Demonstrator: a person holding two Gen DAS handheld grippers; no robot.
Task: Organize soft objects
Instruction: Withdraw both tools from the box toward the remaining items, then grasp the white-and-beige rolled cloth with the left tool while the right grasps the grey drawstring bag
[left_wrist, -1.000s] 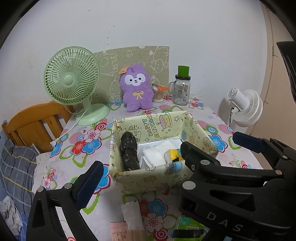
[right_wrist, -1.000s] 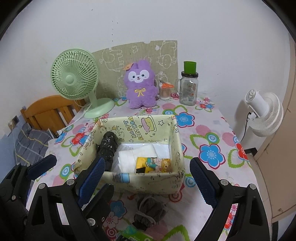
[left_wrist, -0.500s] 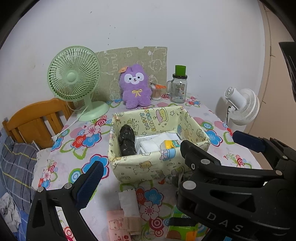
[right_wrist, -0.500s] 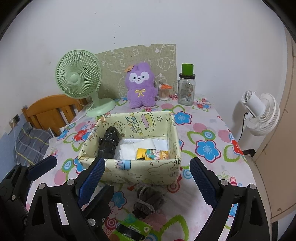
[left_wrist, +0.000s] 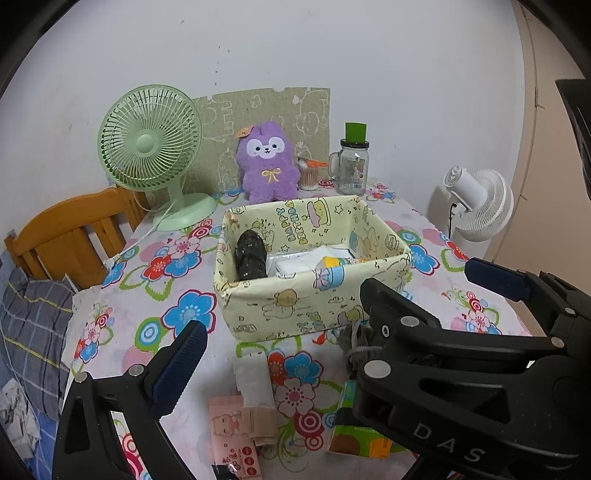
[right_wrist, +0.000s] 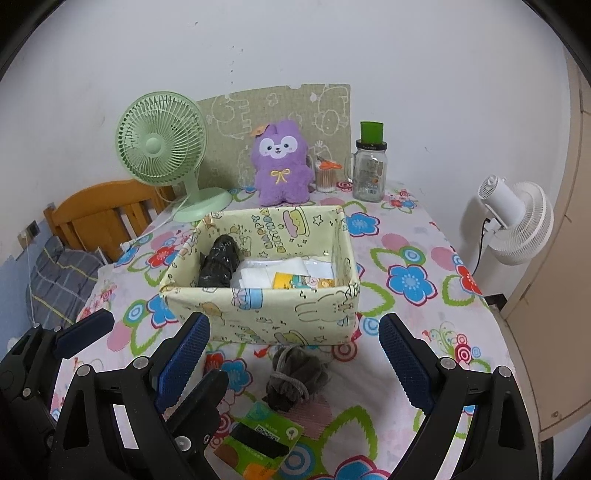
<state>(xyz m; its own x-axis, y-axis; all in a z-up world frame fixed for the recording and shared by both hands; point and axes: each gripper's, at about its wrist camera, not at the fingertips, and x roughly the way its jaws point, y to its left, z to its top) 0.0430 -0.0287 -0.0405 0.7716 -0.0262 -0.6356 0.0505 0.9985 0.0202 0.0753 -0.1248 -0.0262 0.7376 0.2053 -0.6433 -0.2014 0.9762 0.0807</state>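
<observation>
Both jaws gaped empty; the grey sock bundle (right_wrist: 295, 380) at 6 o'clock of the box (right_wrist: 258, 314) risked snagging its loose cord

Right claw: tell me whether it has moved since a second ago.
Yes. The right claw pulled back from the fabric box, exposing the grey bundle in front.

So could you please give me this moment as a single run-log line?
left tool: open, empty | right tool: open, above grey bundle | box: holds packets | green pack: on table

green fan (left_wrist: 149, 147), glass jar (left_wrist: 352, 168), wooden chair (left_wrist: 70, 236)
</observation>
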